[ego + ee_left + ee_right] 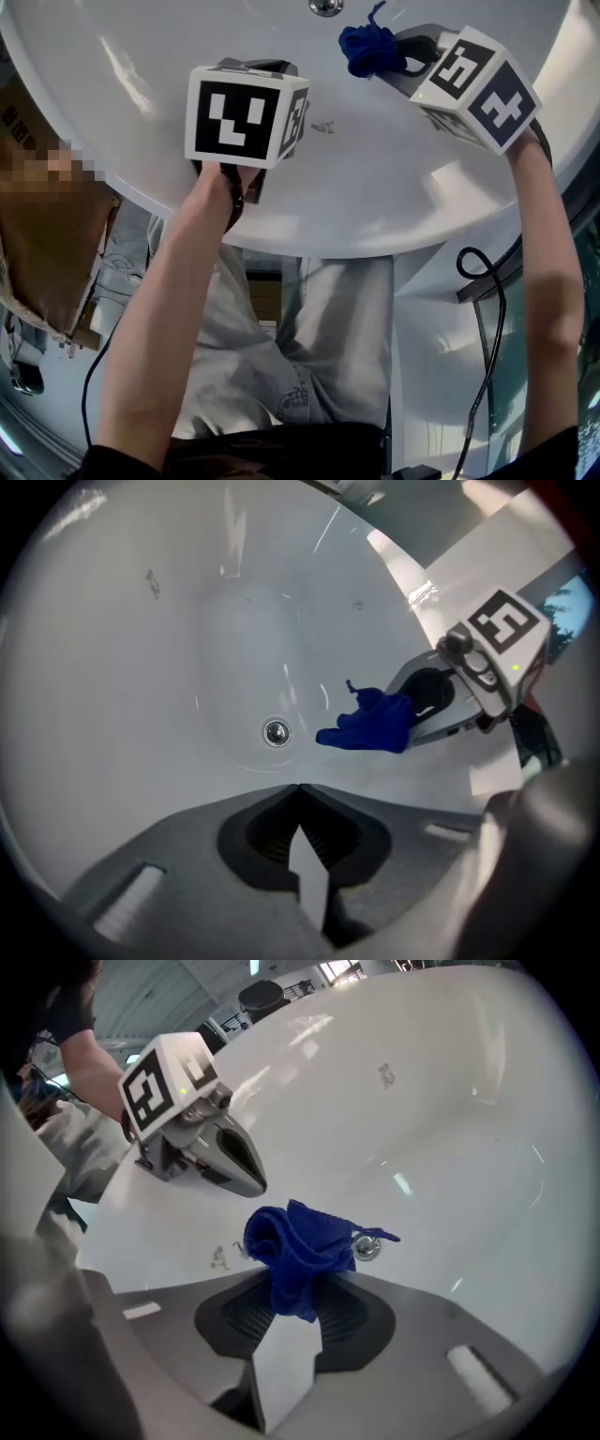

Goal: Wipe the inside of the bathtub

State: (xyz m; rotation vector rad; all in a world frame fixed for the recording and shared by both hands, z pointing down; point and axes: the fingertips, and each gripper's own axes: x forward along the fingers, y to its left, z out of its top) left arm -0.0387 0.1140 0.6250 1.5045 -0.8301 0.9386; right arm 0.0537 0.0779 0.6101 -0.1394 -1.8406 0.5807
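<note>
Right hand-held gripper (401,54) is out over the white bathtub (375,187), and it is clenched on the blue cloth (370,47). In the right gripper view the two jaws pinch the lower end of the cloth (295,1246) between their ribbed pads, and the rest of the fabric bunches up in a loose wad just past the tips of that hand-held gripper (291,1309). Right behind the wad, peeking out on its right side, sits the chrome drain (367,1247) on the tub floor. A small grey mark (220,1258) shows on the enamel just to the left of the cloth. Over to the left hand-held gripper (267,66): it sits to the left of the right one, well apart from the cloth, over the near wall of the tub. In the left gripper view its jaws are pressed together, tip to tip, with nothing between them (298,794). Ahead of those tips and a touch to the left lies the drain (275,731). Ahead and to the right hangs the cloth (375,724) off the other tool's nose, against the curved basin (141,667). From the head view, a bare forearm runs up to each tool.
</note>
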